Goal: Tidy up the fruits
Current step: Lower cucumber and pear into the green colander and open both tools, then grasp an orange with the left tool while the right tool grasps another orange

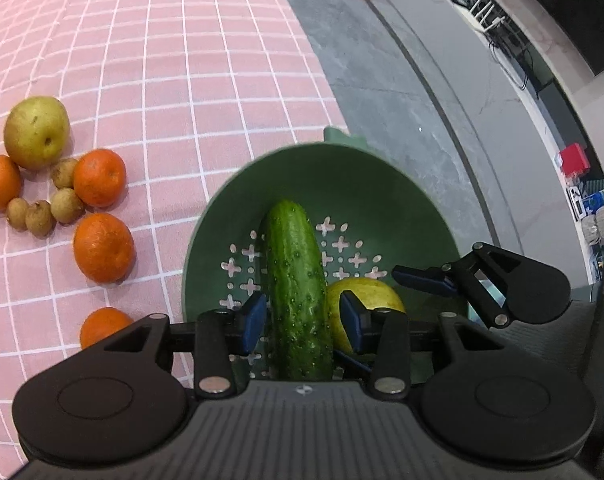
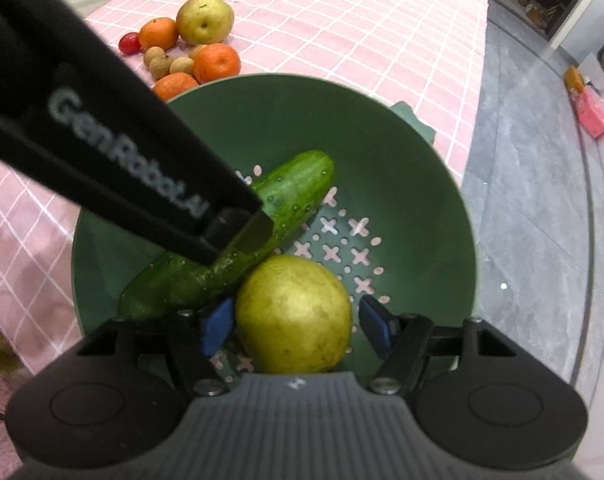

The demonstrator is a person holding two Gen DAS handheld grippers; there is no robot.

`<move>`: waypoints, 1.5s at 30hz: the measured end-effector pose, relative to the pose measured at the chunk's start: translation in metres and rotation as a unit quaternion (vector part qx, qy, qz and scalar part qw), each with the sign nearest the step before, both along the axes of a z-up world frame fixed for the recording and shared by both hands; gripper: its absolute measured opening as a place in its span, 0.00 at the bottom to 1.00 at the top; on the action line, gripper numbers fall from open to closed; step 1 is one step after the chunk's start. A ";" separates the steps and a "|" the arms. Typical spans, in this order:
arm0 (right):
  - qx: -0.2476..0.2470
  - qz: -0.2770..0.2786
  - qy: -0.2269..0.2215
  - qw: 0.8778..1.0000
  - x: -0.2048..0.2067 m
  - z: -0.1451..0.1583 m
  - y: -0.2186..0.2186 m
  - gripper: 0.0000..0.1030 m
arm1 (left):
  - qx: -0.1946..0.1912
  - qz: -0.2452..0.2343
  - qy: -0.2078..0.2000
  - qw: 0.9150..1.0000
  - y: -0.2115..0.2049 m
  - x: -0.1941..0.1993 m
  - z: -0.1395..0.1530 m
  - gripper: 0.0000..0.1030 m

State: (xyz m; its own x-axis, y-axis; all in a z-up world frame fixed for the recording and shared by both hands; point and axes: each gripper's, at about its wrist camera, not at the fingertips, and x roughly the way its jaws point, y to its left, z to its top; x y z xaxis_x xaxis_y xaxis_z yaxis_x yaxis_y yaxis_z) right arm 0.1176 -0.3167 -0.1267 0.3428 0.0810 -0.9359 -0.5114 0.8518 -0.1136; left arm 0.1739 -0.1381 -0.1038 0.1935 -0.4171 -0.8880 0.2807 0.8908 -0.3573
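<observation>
A green colander bowl (image 1: 381, 196) (image 2: 401, 168) holds a cucumber (image 1: 296, 280) (image 2: 290, 192) and a yellow-green pear (image 1: 375, 294) (image 2: 294, 316). My left gripper (image 1: 303, 316) is open, its blue pads either side of the cucumber with small gaps. My right gripper (image 2: 298, 326) is open around the pear, pads apart from it. The right gripper's fingers (image 1: 421, 280) also show in the left wrist view. The left gripper's body (image 2: 122, 140) crosses the right wrist view over the cucumber.
On the pink checked cloth (image 1: 182, 60) left of the bowl lie another pear (image 1: 36, 132), several oranges (image 1: 102, 248), several small brown longans (image 1: 66, 204) and a red fruit (image 2: 129, 43). The grey table edge (image 1: 401, 100) runs along the right.
</observation>
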 end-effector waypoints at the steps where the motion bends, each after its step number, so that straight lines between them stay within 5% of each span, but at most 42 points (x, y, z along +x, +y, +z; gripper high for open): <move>1: -0.006 -0.001 -0.005 1.000 -0.001 0.002 0.001 0.72 | -0.003 0.002 -0.004 1.000 0.001 -0.001 0.004 0.48; 11: 0.009 -0.067 -0.059 0.996 -0.023 0.038 -0.002 0.83 | -0.026 0.050 -0.077 0.995 0.033 -0.017 0.043 0.49; 25: 0.062 -0.066 -0.153 0.984 -0.040 0.074 0.068 0.88 | 0.024 0.117 -0.188 0.975 0.088 -0.039 0.063 0.50; 39: 0.082 -0.018 -0.143 0.986 -0.032 0.064 0.122 0.88 | 0.047 0.166 -0.184 0.968 0.175 -0.050 0.046 0.51; 45: 0.080 0.034 -0.126 0.988 -0.026 0.057 0.142 0.73 | 0.047 0.142 -0.168 0.974 0.192 -0.056 0.032 0.49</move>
State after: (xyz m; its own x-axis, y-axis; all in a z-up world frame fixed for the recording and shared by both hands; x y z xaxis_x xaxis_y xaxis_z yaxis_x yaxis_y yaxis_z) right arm 0.0918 -0.1750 -0.0699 0.5514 0.2525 -0.7951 -0.5411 0.8337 -0.1104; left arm 0.1183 0.0537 -0.0723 0.5763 -0.2249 -0.7857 0.1053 0.9738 -0.2016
